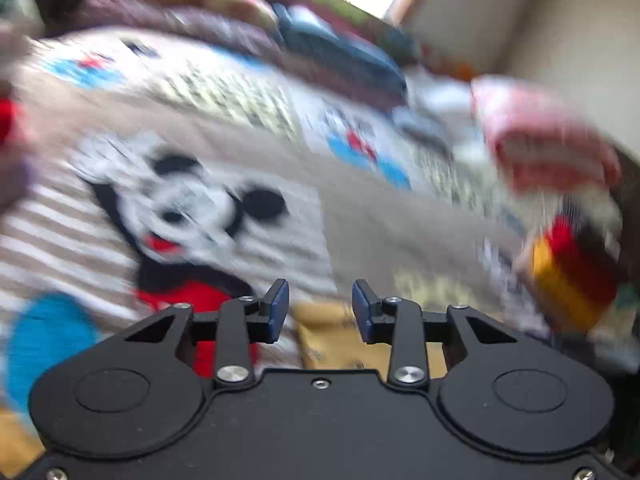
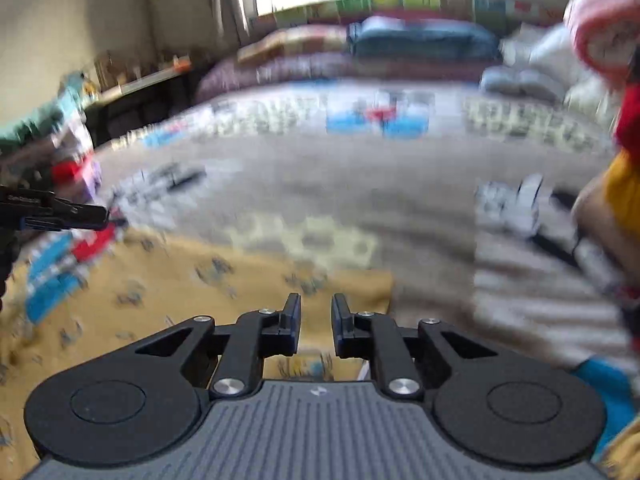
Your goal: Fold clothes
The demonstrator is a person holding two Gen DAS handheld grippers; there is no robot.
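A yellow garment (image 2: 168,280) with small printed figures lies flat on the bed, just ahead of and under my right gripper (image 2: 316,305). That gripper is open by a narrow gap, with only the cloth below showing through it. A strip of the same yellow garment (image 1: 340,336) shows under my left gripper (image 1: 320,293), which is open wider and holds nothing. The left gripper (image 2: 103,213) also appears side-on at the left edge of the right wrist view, above the garment's left end. Both views are blurred.
The bedspread (image 1: 208,208) is beige with stripes and cartoon mouse prints. Stacked pillows and folded blankets (image 2: 420,38) line the far side under a window. A blurred pink, red and yellow shape (image 2: 624,152) stands at the right. A cluttered shelf (image 2: 140,80) is at the left.
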